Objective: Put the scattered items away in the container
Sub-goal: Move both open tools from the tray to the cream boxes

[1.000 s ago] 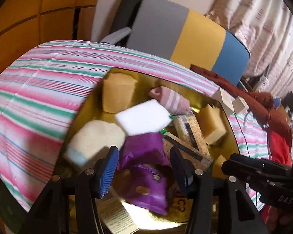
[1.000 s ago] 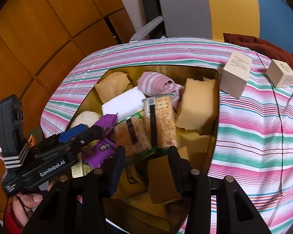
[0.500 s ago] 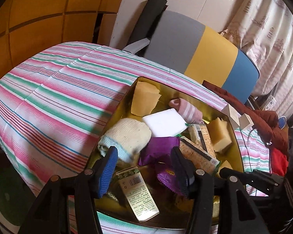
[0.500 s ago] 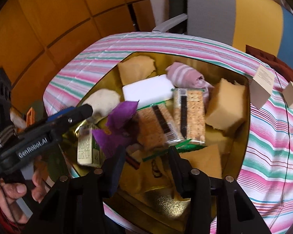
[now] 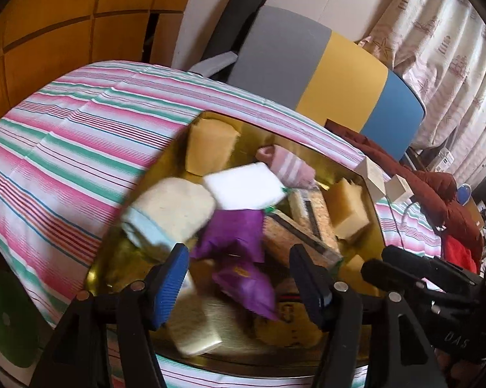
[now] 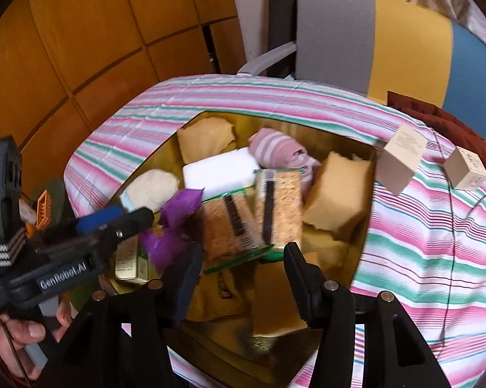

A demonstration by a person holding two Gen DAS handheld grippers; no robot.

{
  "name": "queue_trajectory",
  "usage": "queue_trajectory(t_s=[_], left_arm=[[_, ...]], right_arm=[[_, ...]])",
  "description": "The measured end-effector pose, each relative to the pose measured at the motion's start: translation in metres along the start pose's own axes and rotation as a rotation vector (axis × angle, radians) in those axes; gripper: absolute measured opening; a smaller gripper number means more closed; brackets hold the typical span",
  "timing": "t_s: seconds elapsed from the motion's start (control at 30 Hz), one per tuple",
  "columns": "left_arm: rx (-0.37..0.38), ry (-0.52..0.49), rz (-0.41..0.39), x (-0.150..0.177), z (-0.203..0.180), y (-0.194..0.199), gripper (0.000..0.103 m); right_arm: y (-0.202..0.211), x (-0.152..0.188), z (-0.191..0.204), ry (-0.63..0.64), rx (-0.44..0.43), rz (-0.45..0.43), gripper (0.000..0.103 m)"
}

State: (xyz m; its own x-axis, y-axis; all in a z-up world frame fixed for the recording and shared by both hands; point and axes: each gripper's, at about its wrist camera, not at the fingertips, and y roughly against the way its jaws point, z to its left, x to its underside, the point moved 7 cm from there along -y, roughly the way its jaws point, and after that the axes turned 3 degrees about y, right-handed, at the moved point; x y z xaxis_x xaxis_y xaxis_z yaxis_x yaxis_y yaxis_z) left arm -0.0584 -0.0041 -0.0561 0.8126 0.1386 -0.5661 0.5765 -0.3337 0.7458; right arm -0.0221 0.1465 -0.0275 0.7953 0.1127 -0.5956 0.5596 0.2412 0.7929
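In your left view, your left hand-held gripper [image 5: 239, 278] has just been opening; nothing sits between its fingers, above the purple packets [image 5: 239, 252] in the gold container [image 5: 311, 153].

In your right view, your right hand-held gripper [image 6: 241, 270] has just been opening too, empty. Two small boxes [image 6: 401, 168] wait on the striped desk [image 6: 420, 226], right of the container.

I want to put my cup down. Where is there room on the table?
The striped cloth left of the gold container is bare. Inside it is crowded, and two small boxes sit near its right rim.
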Motion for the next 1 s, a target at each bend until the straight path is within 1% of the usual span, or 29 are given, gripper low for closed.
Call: queue_trajectory(t_s=[0.13,0.2,0.33,0.37,0.5,0.6,0.7,0.77,0.83,0.9,1.0], left_arm=[[-0.004,-0.029,0.024,0.003,-0.018,-0.005,0.067],[0.003,-0.047,0.028,0.003,-0.029,-0.007,0.067],[0.019,-0.089,0.033,0.004,-0.052,-0.009,0.067],[0.028,-0.103,0.036,0.005,-0.059,-0.010,0.067],[0.052,-0.147,0.054,0.010,-0.082,-0.014,0.067],[0.075,-0.179,0.066,0.017,-0.098,-0.016,0.067],[0.093,-0.211,0.069,0.022,-0.110,-0.016,0.067],[0.104,-0.222,0.070,0.023,-0.116,-0.017,0.067],[0.103,-0.230,0.073,0.024,-0.119,-0.017,0.067],[0.106,-0.229,0.081,0.025,-0.120,-0.019,0.067],[0.103,-0.225,0.089,0.026,-0.119,-0.020,0.067]], right_arm=[[0.008,-0.002,-0.020,-0.041,0.007,-0.022,0.056],[0.011,-0.002,-0.030,-0.060,0.016,-0.033,0.059],[0.023,-0.006,-0.068,-0.130,0.052,-0.071,0.061],[0.025,-0.007,-0.079,-0.150,0.066,-0.079,0.064],[0.030,-0.007,-0.125,-0.200,0.154,-0.093,0.072],[0.025,-0.005,-0.166,-0.253,0.218,-0.074,0.073],[0.016,-0.002,-0.213,-0.339,0.279,-0.045,0.077],[0.012,-0.004,-0.242,-0.384,0.331,-0.036,0.077],[0.010,-0.012,-0.264,-0.409,0.367,-0.041,0.082],[0.009,-0.025,-0.287,-0.449,0.406,-0.066,0.093],[0.007,-0.047,-0.317,-0.518,0.457,-0.098,0.095]])
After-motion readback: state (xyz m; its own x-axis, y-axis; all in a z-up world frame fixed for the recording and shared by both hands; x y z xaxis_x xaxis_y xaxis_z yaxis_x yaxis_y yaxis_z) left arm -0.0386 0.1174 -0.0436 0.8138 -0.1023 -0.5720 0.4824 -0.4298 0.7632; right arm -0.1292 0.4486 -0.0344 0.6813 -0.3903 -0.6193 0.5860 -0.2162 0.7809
